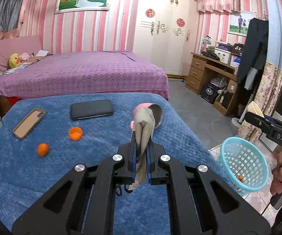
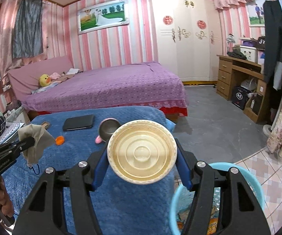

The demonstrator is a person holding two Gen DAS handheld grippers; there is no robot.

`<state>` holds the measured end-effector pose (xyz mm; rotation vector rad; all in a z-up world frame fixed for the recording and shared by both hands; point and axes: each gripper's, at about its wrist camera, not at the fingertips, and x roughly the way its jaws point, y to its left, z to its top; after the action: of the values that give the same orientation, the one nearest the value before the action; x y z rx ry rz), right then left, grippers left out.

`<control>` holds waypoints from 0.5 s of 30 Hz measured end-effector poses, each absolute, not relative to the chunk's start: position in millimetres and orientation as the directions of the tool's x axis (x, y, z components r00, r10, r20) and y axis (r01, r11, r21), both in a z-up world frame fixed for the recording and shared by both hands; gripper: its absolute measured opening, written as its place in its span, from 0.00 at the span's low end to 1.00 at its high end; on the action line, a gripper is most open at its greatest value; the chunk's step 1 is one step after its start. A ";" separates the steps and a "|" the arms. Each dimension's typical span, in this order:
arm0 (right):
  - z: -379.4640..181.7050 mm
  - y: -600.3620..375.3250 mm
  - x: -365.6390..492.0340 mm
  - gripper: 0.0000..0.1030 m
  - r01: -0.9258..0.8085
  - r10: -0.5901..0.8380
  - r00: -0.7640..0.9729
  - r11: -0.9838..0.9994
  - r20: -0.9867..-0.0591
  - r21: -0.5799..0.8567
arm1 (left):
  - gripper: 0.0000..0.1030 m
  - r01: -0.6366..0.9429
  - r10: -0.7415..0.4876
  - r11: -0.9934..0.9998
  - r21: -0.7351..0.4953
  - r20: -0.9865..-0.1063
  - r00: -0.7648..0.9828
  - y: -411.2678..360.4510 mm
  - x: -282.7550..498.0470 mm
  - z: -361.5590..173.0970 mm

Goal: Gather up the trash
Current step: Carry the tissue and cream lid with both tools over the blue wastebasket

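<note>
Both hand-held grippers carry rubbish above a blue-blanketed table (image 1: pixel 23 176): the left gripper (image 1: pixel 141 143) is clamped tight on a crumpled grey face mask (image 1: pixel 144 125), while the right gripper (image 2: pixel 142 152), jaws spread wide, grips a cream disposable bowl (image 2: pixel 142 150) by its rim. The turquoise mesh basket (image 2: pixel 245 178) waits just beside the table edge, likely their destination. An orange bottle cap (image 1: pixel 75 133) and small orange fruit (image 1: pixel 43 149) still lie on the blanket.
</note>
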<state>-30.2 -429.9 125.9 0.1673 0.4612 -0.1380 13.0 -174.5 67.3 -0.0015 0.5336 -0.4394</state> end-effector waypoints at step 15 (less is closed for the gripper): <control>129.7 -477.5 -41.8 0.59 0.246 -0.162 0.885 0.958 -0.436 0.144 | 0.06 0.513 -0.476 0.855 -0.076 -0.508 0.718 -263.0 -2.1 67.1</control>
<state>-41.8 -477.5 129.7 0.1983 0.4351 -0.2136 -2.1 -263.0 67.1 0.0725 0.5418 -0.5475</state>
